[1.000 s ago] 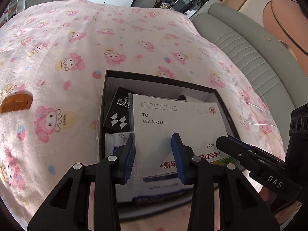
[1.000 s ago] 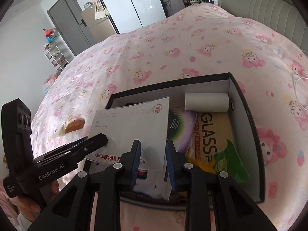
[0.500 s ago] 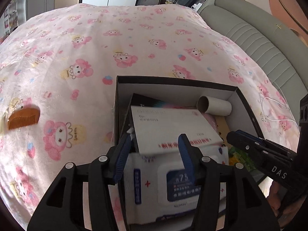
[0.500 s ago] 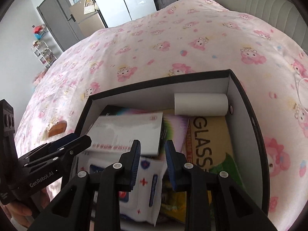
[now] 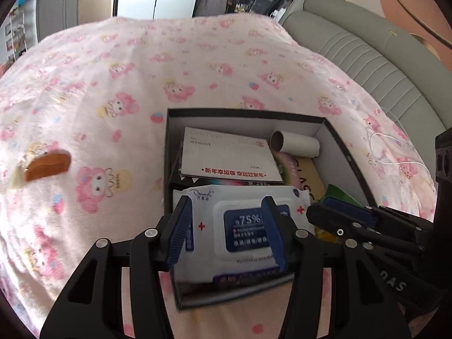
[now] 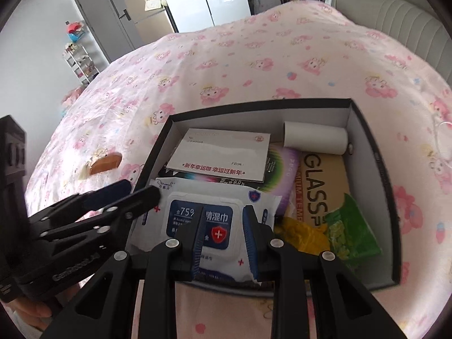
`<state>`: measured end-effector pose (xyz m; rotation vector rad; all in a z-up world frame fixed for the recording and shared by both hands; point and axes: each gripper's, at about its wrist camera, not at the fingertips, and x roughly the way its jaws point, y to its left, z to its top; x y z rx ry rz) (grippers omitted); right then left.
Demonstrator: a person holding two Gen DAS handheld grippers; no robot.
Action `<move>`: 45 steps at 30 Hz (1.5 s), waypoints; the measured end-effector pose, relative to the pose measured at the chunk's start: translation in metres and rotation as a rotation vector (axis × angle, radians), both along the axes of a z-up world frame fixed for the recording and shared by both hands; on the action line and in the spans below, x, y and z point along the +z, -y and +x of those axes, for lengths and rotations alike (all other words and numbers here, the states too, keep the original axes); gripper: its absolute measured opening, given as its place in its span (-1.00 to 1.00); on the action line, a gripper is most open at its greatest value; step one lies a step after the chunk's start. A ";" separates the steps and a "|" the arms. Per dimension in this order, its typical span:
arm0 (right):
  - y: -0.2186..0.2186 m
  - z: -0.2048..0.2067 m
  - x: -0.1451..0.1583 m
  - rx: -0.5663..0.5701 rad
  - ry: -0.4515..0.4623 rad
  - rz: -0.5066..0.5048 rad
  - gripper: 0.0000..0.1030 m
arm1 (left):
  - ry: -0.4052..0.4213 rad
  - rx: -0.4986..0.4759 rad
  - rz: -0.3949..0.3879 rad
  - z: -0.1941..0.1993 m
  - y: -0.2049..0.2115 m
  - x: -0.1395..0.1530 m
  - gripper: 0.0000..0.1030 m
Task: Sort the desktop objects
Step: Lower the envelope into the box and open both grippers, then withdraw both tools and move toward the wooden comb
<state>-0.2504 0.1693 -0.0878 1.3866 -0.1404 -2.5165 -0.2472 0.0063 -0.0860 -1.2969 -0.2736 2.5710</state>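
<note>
A black box (image 5: 169, 152) (image 6: 375, 152) sits on the pink bedspread and holds a white envelope (image 5: 226, 155) (image 6: 223, 152), a wet-wipes pack (image 5: 243, 226) (image 6: 197, 214), a paper roll (image 5: 296, 144) (image 6: 315, 141), a "GLASS" package (image 6: 322, 186) and green and yellow wrappers (image 6: 350, 226). My left gripper (image 5: 226, 231) is open and empty above the box's near-left corner. My right gripper (image 6: 223, 240) is open and empty above the near edge, over the wipes. An orange comb (image 5: 48, 166) (image 6: 106, 163) lies on the bedspread left of the box.
A grey padded headboard (image 5: 367, 65) runs along the right side of the bed. A thin white cable (image 5: 395, 152) lies on the bedspread right of the box. A shelf rack (image 6: 79, 62) and doors stand at the far end of the room.
The envelope has gone from upright between the grippers to lying flat in the box. Both grippers have pulled back toward the near edge, and the right one has opened wider.
</note>
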 end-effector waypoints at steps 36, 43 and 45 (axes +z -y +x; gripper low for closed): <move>0.134 0.193 0.077 0.089 -0.198 0.017 -0.53 | -0.209 0.169 -0.059 0.226 0.122 0.091 0.03; 0.168 0.186 0.084 0.150 -0.219 0.017 -0.53 | -0.229 0.236 -0.038 0.228 0.153 0.095 0.03; 0.177 0.184 0.086 0.164 -0.223 0.023 -0.53 | -0.231 0.247 -0.024 0.227 0.164 0.095 0.03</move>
